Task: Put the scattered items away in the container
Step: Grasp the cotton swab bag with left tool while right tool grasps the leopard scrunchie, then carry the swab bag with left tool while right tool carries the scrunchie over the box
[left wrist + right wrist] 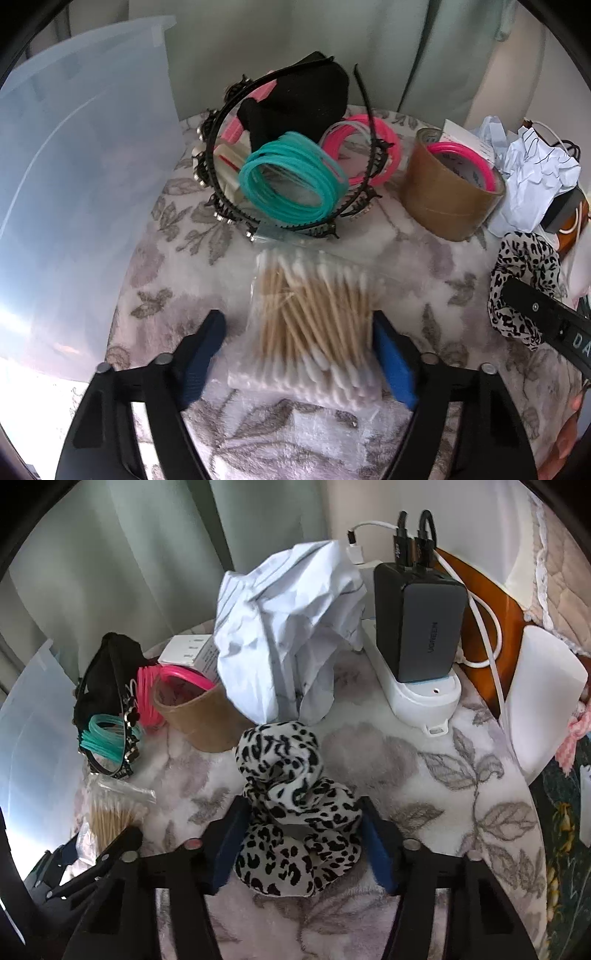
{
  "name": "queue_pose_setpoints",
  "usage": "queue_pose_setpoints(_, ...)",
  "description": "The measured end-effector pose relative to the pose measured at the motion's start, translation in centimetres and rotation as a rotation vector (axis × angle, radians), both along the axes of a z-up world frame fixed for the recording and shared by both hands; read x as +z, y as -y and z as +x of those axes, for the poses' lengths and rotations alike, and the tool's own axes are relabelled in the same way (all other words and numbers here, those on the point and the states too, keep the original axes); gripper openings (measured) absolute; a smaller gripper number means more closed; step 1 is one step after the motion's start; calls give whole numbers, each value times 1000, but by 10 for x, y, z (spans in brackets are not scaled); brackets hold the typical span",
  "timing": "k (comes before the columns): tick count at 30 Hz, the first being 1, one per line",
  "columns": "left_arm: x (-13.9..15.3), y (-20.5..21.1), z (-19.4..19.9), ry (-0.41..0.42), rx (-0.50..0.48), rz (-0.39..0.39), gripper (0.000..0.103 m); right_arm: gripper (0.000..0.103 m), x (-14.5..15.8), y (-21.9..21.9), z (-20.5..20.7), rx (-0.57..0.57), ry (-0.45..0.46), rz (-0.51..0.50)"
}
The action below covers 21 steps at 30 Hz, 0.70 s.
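A clear bag of cotton swabs (pixel 310 325) lies on the floral cloth between the blue pads of my left gripper (pixel 299 339), whose jaws stand open around it. A leopard-print scrunchie (pixel 291 812) lies between the blue pads of my right gripper (pixel 301 834), open around it; the scrunchie also shows in the left wrist view (pixel 524 280). The translucent plastic container (pixel 81 177) stands at the left. Teal bangles (pixel 295 177), pink bangles (pixel 369 144), black headbands (pixel 229 177), a black cloth (pixel 299 99) and a brown tape roll (pixel 447 192) lie behind.
Crumpled white paper (pixel 288 627) sits behind the scrunchie. A white power strip (pixel 421 698) with a grey charger (pixel 424 620) and cables stands at the right. A small white box (pixel 192 651) lies behind the tape. The table's rounded edge (pixel 532 812) runs at the right.
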<state>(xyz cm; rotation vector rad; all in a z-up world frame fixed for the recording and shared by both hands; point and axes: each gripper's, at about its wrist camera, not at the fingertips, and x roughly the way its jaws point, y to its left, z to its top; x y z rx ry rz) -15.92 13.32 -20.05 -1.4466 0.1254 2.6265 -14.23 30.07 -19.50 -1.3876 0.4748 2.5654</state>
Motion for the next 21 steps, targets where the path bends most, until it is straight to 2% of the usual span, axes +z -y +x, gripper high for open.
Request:
queue_pose_setpoints(5, 1, 1, 3, 7, -6, 17, 59, 45, -2, 7, 2, 2, 7, -16)
queue_pose_setpoints(9, 3, 5, 6, 14, -3, 28, 52, 36, -4, 13, 5, -8, 8, -38)
queue_pose_setpoints(16, 5, 13, 14, 32, 11, 44, 49, 25, -5, 28, 15, -23, 13, -61)
queue_pose_setpoints(21, 8, 22, 25, 55, 21, 62, 48, 22, 0, 39, 25, -37, 14, -76)
